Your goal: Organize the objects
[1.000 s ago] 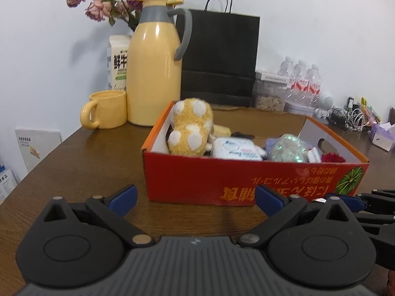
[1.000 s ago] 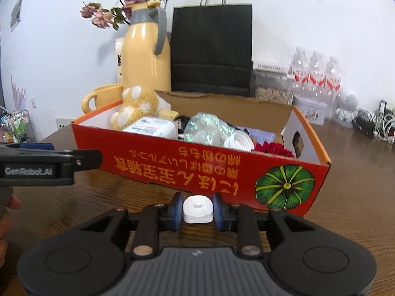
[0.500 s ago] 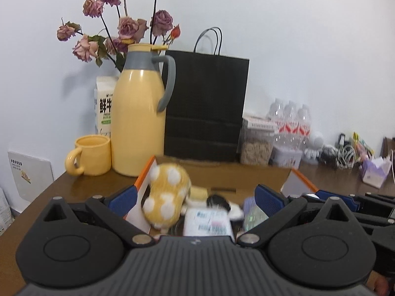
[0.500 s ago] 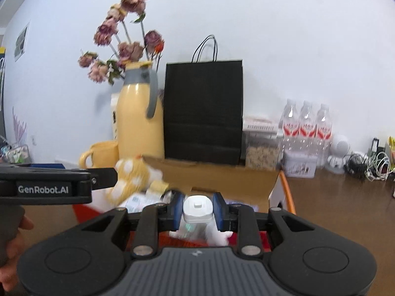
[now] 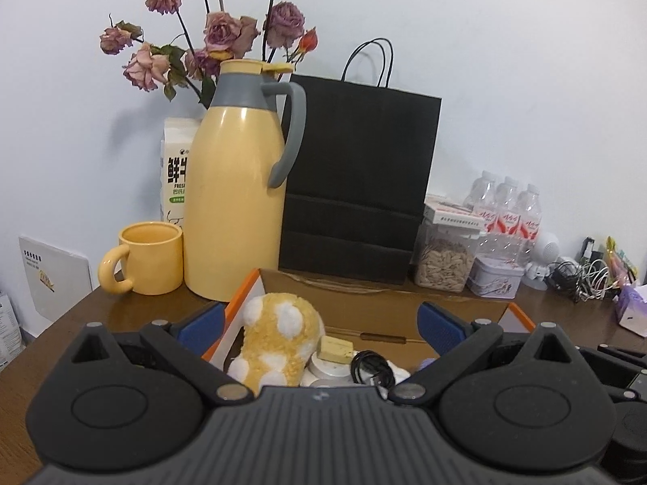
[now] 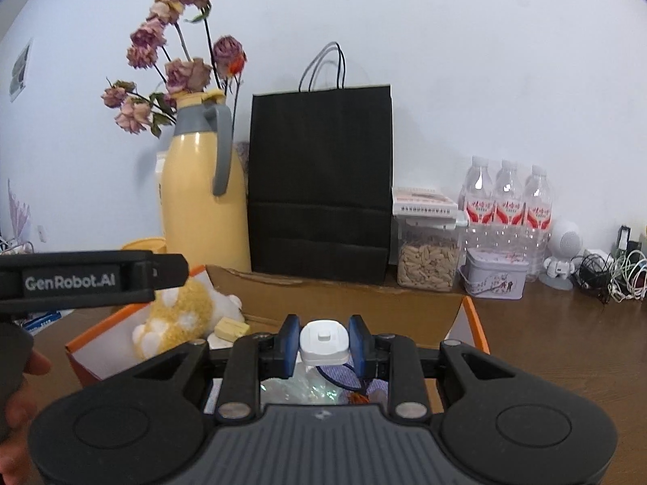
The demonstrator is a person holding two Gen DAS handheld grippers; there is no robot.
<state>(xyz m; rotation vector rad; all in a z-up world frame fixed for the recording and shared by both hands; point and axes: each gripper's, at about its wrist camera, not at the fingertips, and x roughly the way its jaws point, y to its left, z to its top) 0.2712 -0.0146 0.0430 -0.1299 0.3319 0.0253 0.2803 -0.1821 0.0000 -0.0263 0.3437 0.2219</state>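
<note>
Right wrist view: we have the small white plug-like piece (image 6: 324, 342) pinched between the blue pads of the right gripper (image 6: 324, 345), and it now hangs above the open orange box (image 6: 474, 325), over the crinkly clear wrapping and purple bits inside. A second ago the same piece sat low in front of the box's printed outer wall, down near the table; since then we have carried it up and over the rim, the grip unchanged. In our judgement only the release into the box remains for this item.

The left gripper (image 5: 321, 323) has come up alongside: its jaws stand wide apart with nothing between them, framing the yellow spotted plush (image 5: 279, 341), a small yellowish block (image 5: 335, 348) and a black coiled cord (image 5: 370, 367) in the box's left end. Earlier it looked at the box front from table level. Behind the box stand the yellow jug (image 5: 238, 202), the mug (image 5: 149, 256) and the black paper bag (image 5: 356, 186).
</note>
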